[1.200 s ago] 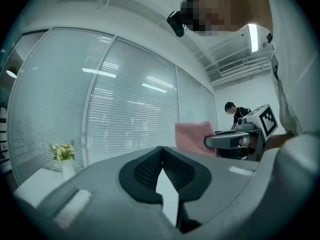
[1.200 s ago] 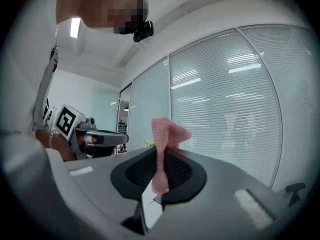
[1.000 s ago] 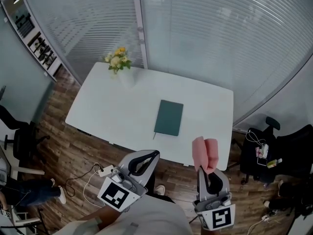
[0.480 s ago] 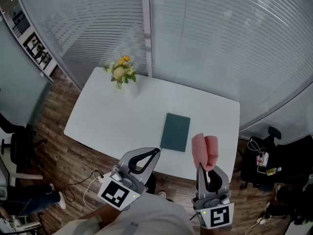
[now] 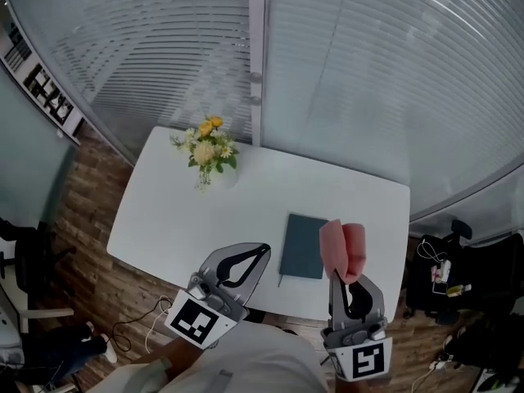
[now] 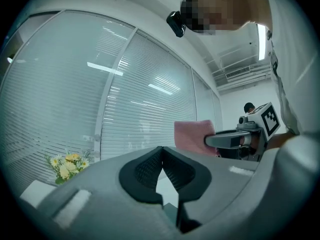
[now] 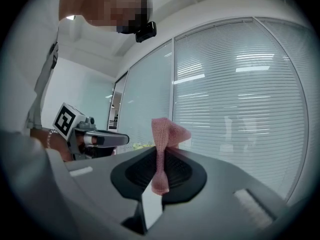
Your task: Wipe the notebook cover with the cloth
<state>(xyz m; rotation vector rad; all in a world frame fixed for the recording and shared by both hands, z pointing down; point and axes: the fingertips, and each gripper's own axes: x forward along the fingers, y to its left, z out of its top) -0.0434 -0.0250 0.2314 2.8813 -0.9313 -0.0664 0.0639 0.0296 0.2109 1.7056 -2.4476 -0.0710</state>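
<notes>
The right gripper has its jaws pinched on a pink cloth, a folded strip of which sticks up past the tips and flops over. The left gripper has its jaws pressed together with nothing between them. Both are held in the air over the near edge of the white table, side by side and apart. From the head view the cloth overlaps the right edge of the dark green notebook, which lies flat and closed by the table's near edge, toward its right end. A vase of yellow and white flowers stands near the far left corner. Beyond the table's far edge runs a glass wall with blinds.
</notes>
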